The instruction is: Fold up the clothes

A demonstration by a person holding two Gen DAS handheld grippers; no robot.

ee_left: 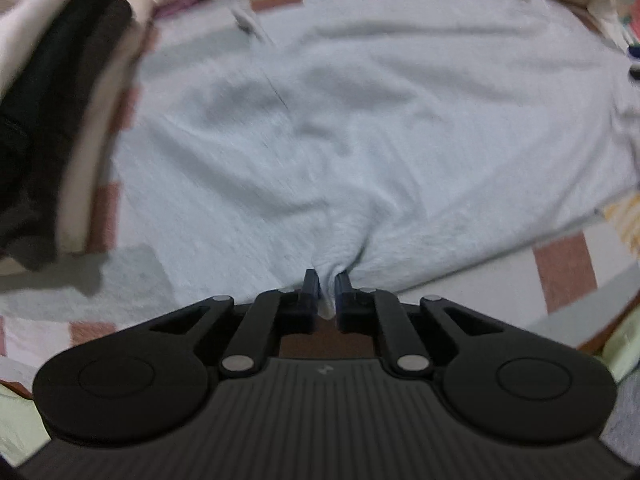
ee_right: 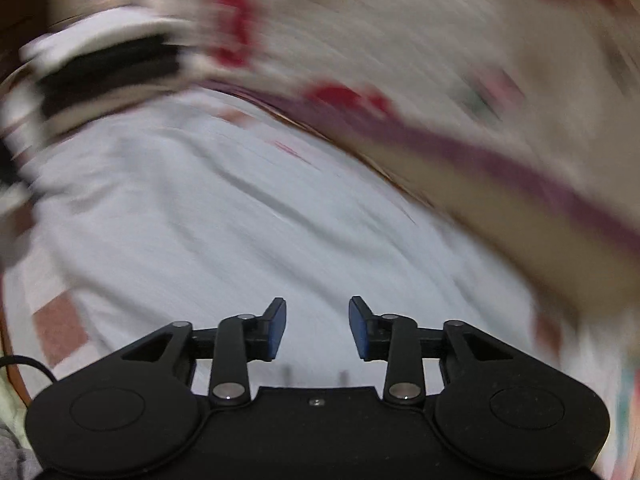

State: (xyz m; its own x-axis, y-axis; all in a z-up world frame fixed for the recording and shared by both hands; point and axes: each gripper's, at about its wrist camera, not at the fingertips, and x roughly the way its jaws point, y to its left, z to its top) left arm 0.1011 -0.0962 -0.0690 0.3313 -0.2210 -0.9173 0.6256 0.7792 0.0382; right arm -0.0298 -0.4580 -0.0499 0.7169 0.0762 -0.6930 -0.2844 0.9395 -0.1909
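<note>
A pale blue-white garment (ee_left: 340, 128) lies spread over a checked bed cover. My left gripper (ee_left: 327, 280) is shut on a pinch of the garment's near edge, and the cloth puckers toward the blue pads. In the right wrist view the same pale garment (ee_right: 208, 232) fills the lower part, heavily blurred. My right gripper (ee_right: 317, 312) hovers over it, open, with nothing between its blue pads.
A stack of folded dark and white clothes (ee_left: 52, 120) sits at the left of the garment, seen also as the stack (ee_right: 108, 72) in the right wrist view. A checked cover (ee_left: 560, 272) with pink squares lies underneath. A patterned red-and-cream blanket (ee_right: 460, 80) rises at the right.
</note>
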